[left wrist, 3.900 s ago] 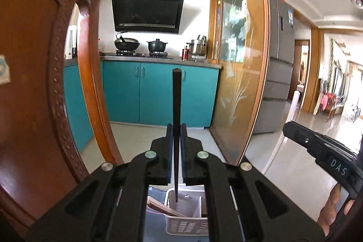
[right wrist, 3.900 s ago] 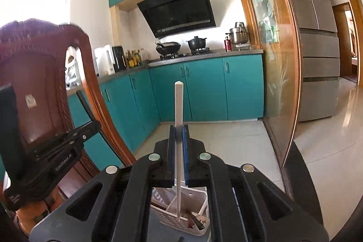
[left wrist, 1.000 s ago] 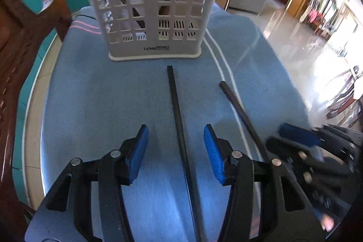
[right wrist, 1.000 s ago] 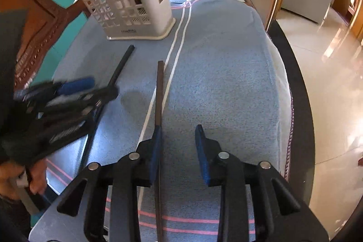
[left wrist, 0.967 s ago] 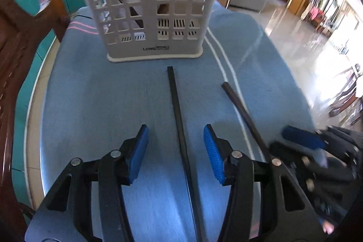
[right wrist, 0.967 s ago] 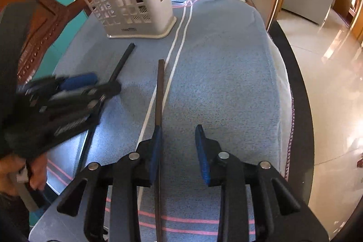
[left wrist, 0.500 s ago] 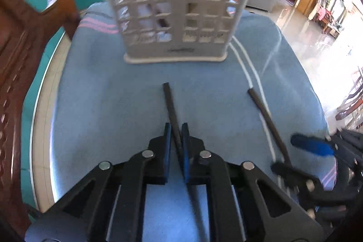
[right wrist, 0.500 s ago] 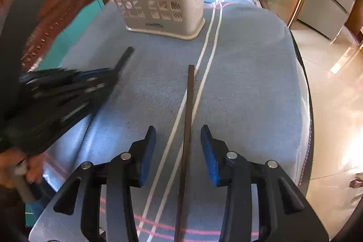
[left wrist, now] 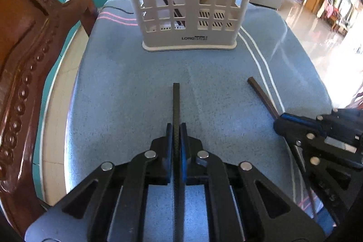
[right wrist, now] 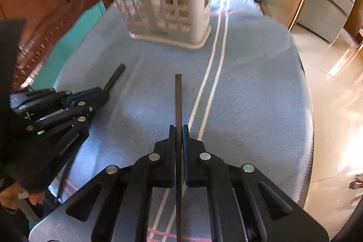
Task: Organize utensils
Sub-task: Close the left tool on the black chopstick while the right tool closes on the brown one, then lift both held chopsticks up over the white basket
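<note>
A black chopstick (left wrist: pixel 176 101) lies on the blue towel, pointing at the white slotted utensil basket (left wrist: pixel 190 44). My left gripper (left wrist: pixel 176 126) is shut on it, pads pressing both sides. To its right lies a brown chopstick (left wrist: pixel 261 93) with my right gripper (left wrist: pixel 280 123) at its near part. In the right wrist view the right gripper (right wrist: pixel 178 127) has its jaws closing, and the pads touch the brown chopstick (right wrist: pixel 178 96) between them. The left gripper (right wrist: pixel 102 94) and black chopstick (right wrist: pixel 115 77) show at the left. The basket (right wrist: pixel 172 37) holds several dark sticks.
A blue towel (left wrist: pixel 118 87) with white and pink stripes covers the round table. A carved wooden chair back (left wrist: pixel 27 60) stands close on the left. Beyond the table's right edge (right wrist: pixel 306 106) is shiny tiled floor. Teal cabinets stand behind the basket.
Both grippers have gone from open around their chopsticks to closed on them. Both moved forward, so the basket looks nearer and larger.
</note>
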